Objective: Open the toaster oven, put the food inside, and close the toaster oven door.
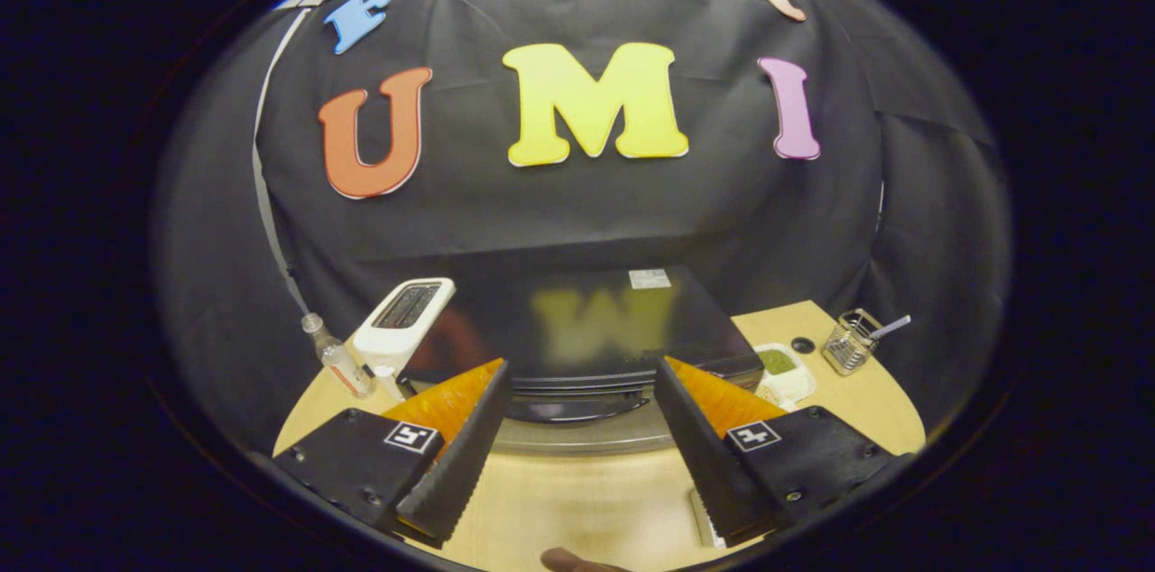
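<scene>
Two fingers of the tool stand wide open and empty at lower centre, flanking the toaster oven; its rigid dark door handle looks the soundest hold.

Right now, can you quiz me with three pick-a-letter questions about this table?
1. Where is the white slot toaster?
A. beside the black toaster oven, near the small clear bottle
B. inside the wire basket

2. What colour is the food in the white tray?
A. red
B. green

3. The gripper fingers are:
A. open, empty
B. squeezing the bottle

Answers: 1 A, it stands between oven and bottle. 2 B, a green patch shows. 3 A, a wide gap with only the oven door handle beyond.
</scene>
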